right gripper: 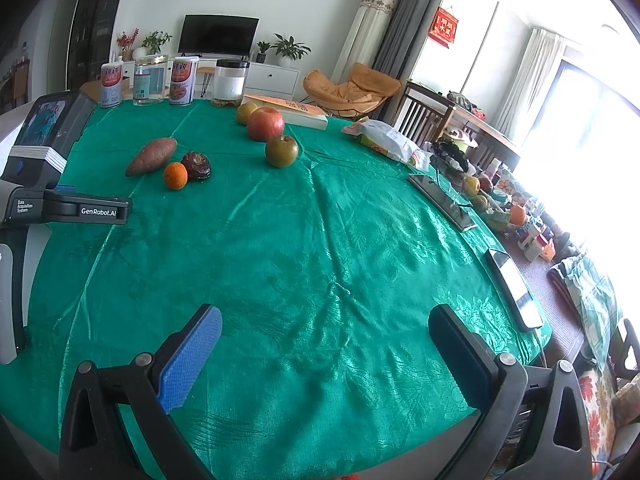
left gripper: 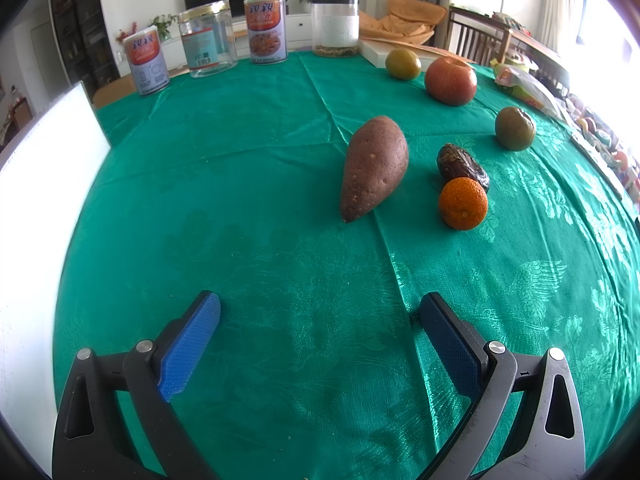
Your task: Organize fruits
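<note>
On the green tablecloth [left gripper: 260, 184] lie a sweet potato [left gripper: 374, 166], a small orange [left gripper: 463, 203] touching a dark wrinkled date [left gripper: 460, 162], a red apple [left gripper: 450, 76] and two green-brown fruits [left gripper: 515, 128] [left gripper: 403, 63]. My left gripper [left gripper: 320, 312] is open, nothing between its blue pads, a short way in front of the sweet potato. In the right wrist view the same sweet potato [right gripper: 151, 156], orange [right gripper: 175, 176], date [right gripper: 197, 165], apple [right gripper: 265, 123] and green fruit [right gripper: 281, 151] sit far off. My right gripper [right gripper: 326, 326] hangs open over bare cloth.
Two cans [left gripper: 146, 62] [left gripper: 265, 30] and two clear jars [left gripper: 208, 38] [left gripper: 335, 26] line the far edge. A book [right gripper: 298, 111], a snack bag [right gripper: 390, 140], a tablet [right gripper: 442, 202] and a phone [right gripper: 516, 288] lie along the right side. The left gripper's body [right gripper: 44, 176] shows at left.
</note>
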### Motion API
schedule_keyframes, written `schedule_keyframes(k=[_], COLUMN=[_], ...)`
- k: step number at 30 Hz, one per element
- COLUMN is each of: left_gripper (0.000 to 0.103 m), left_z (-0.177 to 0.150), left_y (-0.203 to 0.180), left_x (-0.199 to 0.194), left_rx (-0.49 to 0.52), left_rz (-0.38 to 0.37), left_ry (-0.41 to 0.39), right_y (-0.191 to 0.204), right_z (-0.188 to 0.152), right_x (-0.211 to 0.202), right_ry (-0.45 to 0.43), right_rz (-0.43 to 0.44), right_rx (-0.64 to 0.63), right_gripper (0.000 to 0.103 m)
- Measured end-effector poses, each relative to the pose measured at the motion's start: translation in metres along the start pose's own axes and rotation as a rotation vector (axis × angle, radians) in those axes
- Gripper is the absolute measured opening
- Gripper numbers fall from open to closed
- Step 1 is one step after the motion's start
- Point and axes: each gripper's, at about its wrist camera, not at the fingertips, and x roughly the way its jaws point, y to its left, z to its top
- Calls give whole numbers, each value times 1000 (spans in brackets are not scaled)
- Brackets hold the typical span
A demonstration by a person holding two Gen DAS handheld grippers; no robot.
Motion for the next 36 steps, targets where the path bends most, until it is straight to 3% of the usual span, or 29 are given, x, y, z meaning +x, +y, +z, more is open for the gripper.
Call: schedule_keyframes(k=[36], left_gripper=[101], left_z=[-1], left_y=[0], left_x=[0], left_rx=[0], left_rz=[0], left_ry=[0], right_y=[-3], right_z=[0], right_x=[1], right_ry=[-5], right_rz=[11], right_rx=[13], right_gripper=[103])
